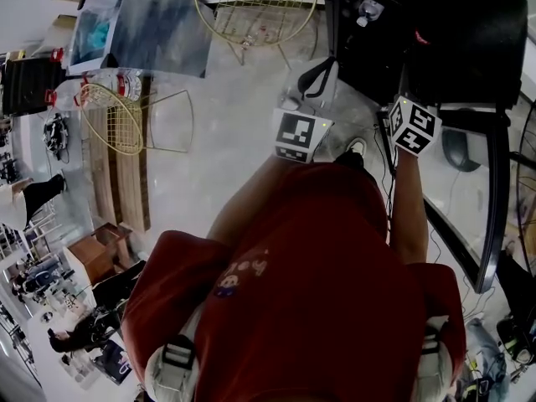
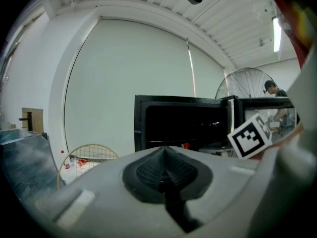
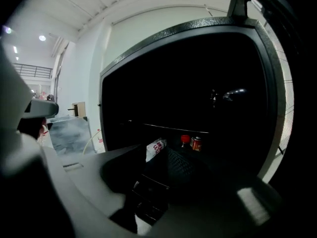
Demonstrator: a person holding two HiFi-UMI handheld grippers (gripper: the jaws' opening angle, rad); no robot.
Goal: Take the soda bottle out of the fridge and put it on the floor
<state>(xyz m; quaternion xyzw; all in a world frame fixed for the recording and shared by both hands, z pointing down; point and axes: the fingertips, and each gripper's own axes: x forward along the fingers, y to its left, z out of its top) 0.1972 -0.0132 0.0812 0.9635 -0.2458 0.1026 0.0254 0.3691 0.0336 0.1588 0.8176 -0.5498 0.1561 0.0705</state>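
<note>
Left tongs [image 2: 166, 157] pressed together, empty, in front of open fridge [image 3: 163, 93], right tongs [image 3: 161, 165] partly parted, empty, facing soda bottle [image 3: 185, 140] inside fridge

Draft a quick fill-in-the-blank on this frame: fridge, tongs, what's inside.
1. The door of the fridge stands ____.
2. The left tongs are ____, with nothing between them.
3. The right tongs point into the fridge, parted and gripping ____.
4. A bottle cap inside the fridge is ____.

Missing words: open; shut; nothing; red.
</note>
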